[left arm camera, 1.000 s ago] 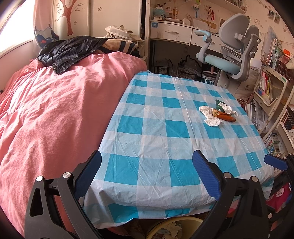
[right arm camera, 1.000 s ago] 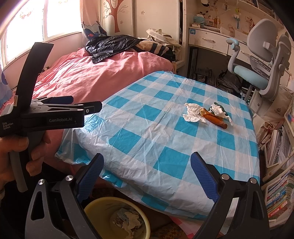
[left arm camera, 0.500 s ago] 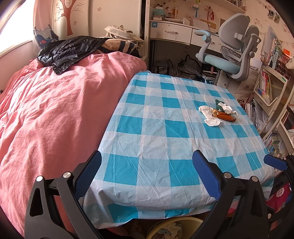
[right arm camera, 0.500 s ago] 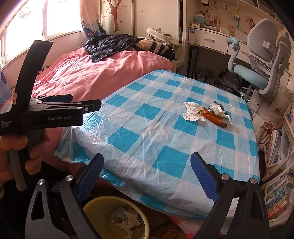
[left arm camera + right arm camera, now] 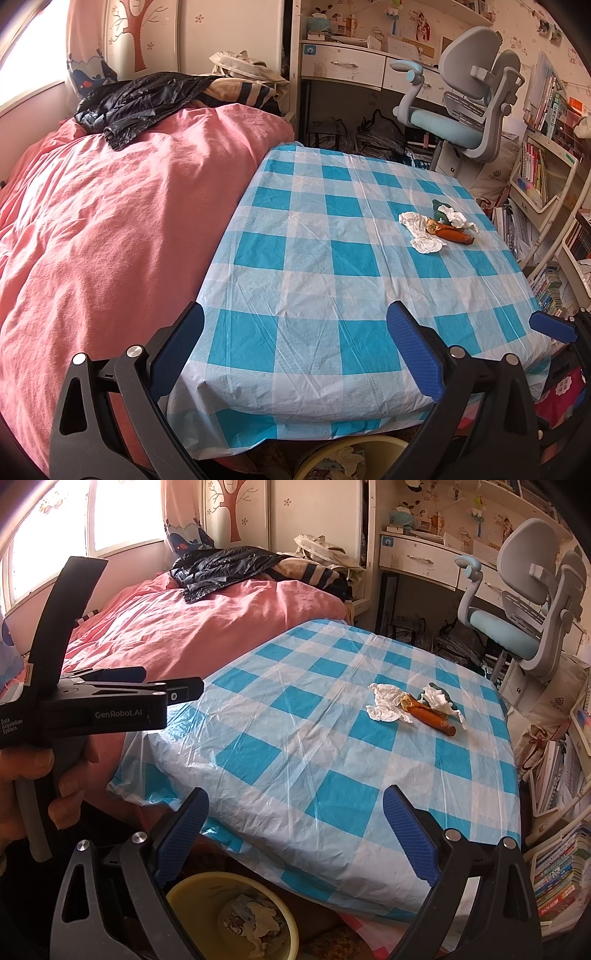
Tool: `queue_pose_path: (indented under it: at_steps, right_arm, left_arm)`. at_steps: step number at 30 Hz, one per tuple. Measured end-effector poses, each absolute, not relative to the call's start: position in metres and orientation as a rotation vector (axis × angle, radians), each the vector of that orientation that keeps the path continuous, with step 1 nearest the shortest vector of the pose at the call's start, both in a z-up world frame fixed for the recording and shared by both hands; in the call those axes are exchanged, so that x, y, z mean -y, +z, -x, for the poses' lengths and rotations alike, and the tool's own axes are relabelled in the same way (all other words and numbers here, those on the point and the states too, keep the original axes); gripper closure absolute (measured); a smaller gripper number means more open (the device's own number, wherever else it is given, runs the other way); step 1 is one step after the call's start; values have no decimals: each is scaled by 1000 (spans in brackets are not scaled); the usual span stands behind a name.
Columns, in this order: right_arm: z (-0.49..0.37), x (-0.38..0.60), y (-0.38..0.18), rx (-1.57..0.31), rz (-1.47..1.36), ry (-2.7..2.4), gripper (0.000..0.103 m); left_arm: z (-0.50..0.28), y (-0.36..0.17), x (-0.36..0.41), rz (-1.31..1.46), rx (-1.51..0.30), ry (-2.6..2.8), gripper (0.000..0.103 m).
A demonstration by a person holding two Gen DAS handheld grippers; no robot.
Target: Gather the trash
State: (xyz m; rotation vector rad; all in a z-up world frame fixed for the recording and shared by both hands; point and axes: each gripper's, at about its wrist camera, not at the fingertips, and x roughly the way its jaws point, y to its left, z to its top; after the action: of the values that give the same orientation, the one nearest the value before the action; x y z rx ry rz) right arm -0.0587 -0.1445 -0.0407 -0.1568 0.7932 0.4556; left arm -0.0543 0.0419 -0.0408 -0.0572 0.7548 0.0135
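- Crumpled white tissues (image 5: 386, 705) and an orange-brown food scrap (image 5: 430, 716) are lying right of centre on the blue-checked worktop (image 5: 295, 746).
- Both the left claw (image 5: 295, 350) and right claw (image 5: 295, 834) are being held apart, empty.
- The tissue is judged light and soft; a raised fold is being favoured for pinching.

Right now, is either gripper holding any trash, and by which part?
Nothing is held: left gripper and right gripper are both open and empty; the trash lies on the table.
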Motion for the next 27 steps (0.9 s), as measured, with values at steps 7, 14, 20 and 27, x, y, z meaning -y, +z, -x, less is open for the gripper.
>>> queue_pose_path:
  at_steps: [7,14,20,27]
  right_arm:
    - [59,144,-41,-794,158,455,12]
    - [59,145,-42,-794,159,455,12]
    - [59,144,-42,-794,160,454,12]
    - [60,145,-42,-795,162,454,12]
  left_arm:
    - [54,-41,-42,57,-755,14,7]
    - [54,-41,-42,57,-755,13,7]
    - [55,-40,-41,58,-755,14,7]
    - [55,-40,-41,56,-754,13,7]
